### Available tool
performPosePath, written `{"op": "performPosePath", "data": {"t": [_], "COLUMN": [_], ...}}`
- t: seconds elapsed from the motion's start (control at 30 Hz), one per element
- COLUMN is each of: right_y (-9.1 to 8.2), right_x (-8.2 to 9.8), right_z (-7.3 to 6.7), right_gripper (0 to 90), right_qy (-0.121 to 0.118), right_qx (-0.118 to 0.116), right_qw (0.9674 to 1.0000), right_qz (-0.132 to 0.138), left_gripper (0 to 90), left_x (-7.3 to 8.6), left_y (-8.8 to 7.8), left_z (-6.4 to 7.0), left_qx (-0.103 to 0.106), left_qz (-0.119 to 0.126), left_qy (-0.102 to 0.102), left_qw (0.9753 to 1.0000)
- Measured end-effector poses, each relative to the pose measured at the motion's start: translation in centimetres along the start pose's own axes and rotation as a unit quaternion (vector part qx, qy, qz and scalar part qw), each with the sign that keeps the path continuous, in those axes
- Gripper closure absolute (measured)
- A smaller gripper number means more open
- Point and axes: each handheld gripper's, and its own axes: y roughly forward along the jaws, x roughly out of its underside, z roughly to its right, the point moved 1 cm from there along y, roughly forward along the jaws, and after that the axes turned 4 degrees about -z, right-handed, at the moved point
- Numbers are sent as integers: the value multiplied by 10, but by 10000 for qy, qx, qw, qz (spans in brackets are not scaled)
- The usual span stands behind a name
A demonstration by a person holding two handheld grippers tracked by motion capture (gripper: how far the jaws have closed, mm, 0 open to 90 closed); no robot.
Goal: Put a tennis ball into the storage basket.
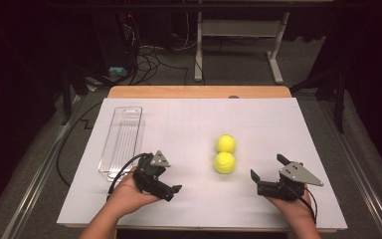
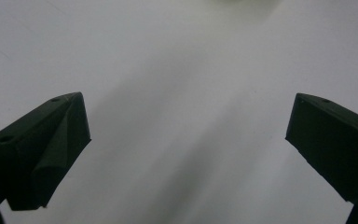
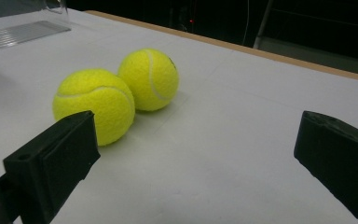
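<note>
Two yellow tennis balls touch each other in the middle of the white table, the far ball (image 1: 226, 144) and the near ball (image 1: 225, 162). My left gripper (image 1: 168, 172) rests open near the front edge, left of the balls, with nothing between its jaws. My right gripper (image 1: 267, 167) is open to the right of the near ball, pointing left at it. In the right gripper view the near ball (image 3: 95, 105) lies just beyond the left jaw, with the far ball (image 3: 149, 79) behind it. The left gripper (image 2: 186, 135) looks down on bare white surface, jaws wide apart.
A clear plastic tray (image 1: 122, 142) lies lengthwise at the table's left, just beyond my left hand; its end shows as a ribbed tray (image 3: 18, 32) in the right gripper view. The white table (image 1: 258, 119) ends in a wooden back edge. Cables and desk legs stand behind.
</note>
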Motion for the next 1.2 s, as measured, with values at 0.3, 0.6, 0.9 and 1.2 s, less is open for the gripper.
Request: {"op": "performPosePath", "data": {"t": [0.3, 0.6, 0.9, 1.2], "right_y": [6, 18, 44, 76], "right_x": [-2, -7, -17, -21], "right_z": [-13, -30, -46, -63], "right_gripper": [0, 0, 0, 17], "right_qy": [-71, -159, 64, 64], "right_qx": [-115, -222, -427, -493], "right_qw": [9999, 9995, 9977, 9936], "right_qz": [-48, -186, -529, -1015], "left_gripper": [13, 17, 17, 17], "left_x": [-1, 5, 5, 3], "left_y": [15, 17, 13, 18], "left_z": [3, 5, 2, 7], "left_qx": [-164, -37, 45, -54], "left_qz": [-602, -1013, -904, -982], "left_qy": [62, 61, 41, 133], "left_qw": [9980, 9948, 9959, 9951]}}
